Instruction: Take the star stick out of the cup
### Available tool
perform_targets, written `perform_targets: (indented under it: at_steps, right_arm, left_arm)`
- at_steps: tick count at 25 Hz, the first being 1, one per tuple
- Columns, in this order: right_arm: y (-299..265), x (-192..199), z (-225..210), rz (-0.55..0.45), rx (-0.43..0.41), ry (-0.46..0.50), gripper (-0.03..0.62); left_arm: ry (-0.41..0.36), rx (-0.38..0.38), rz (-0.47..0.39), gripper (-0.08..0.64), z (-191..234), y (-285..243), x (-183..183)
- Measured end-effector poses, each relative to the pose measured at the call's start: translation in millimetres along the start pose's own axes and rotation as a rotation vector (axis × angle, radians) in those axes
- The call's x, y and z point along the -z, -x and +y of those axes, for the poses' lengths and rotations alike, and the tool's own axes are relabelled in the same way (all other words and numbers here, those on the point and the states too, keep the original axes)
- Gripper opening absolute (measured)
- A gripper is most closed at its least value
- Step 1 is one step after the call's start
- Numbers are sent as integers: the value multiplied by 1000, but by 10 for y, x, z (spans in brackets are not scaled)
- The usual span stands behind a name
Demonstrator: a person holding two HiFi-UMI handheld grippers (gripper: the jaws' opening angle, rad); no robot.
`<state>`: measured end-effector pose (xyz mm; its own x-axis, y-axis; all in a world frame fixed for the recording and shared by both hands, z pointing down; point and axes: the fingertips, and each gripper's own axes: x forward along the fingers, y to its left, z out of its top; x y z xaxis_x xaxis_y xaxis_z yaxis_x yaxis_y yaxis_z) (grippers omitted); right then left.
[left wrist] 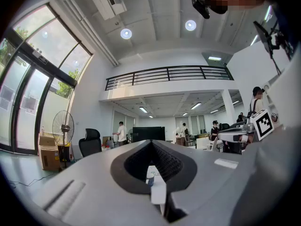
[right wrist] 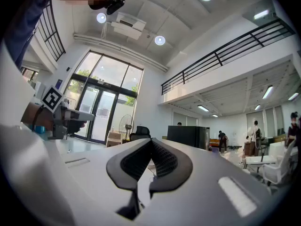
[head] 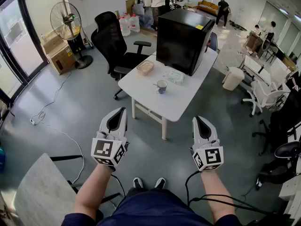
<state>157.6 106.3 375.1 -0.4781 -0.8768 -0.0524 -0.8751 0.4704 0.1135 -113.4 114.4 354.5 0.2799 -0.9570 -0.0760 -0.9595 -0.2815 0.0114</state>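
Holding your left gripper (head: 123, 110) out ahead of you, you have its jaws pressed together at the tips with nothing caught between them. The left gripper view shows the ribbed pads (left wrist: 165, 161) meeting at the top and leaving only their own hollow below. Your right gripper (head: 196, 118) is the same: tips together, nothing pinched, as the right gripper view confirms. Both hang over bare floor (head: 155, 159), apart from each other and short of the table (head: 178, 102).

The cup (head: 162, 86) stands upright on that white table, near the middle of its top and well away from both grippers. A thin stick (head: 156, 84) leans out over the cup's left rim; it is too small to make out a star on it. Through the hollow of the left pads you can see the cup and the table's near edge.

Behind the cup lie a pale packet (head: 175, 76) and a small basket (head: 145, 68), and a large black cabinet (head: 183, 39) sits on the table's far end. A black office chair (head: 113, 44) stands beside the table at the left, with a pedestal fan (head: 67, 22) beyond it.
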Motion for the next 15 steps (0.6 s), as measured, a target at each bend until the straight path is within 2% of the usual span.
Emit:
perform_targets:
  at_steps: [10,15]
  right_arm:
    - [-41,59,-177,11,3,-74,5]
    - [-50,93,-251,-1,-22,-92,6]
  left_arm:
    - [12,-29,16,5,-47,-89,57]
    - [4,-53,26,5,-106,-136,115]
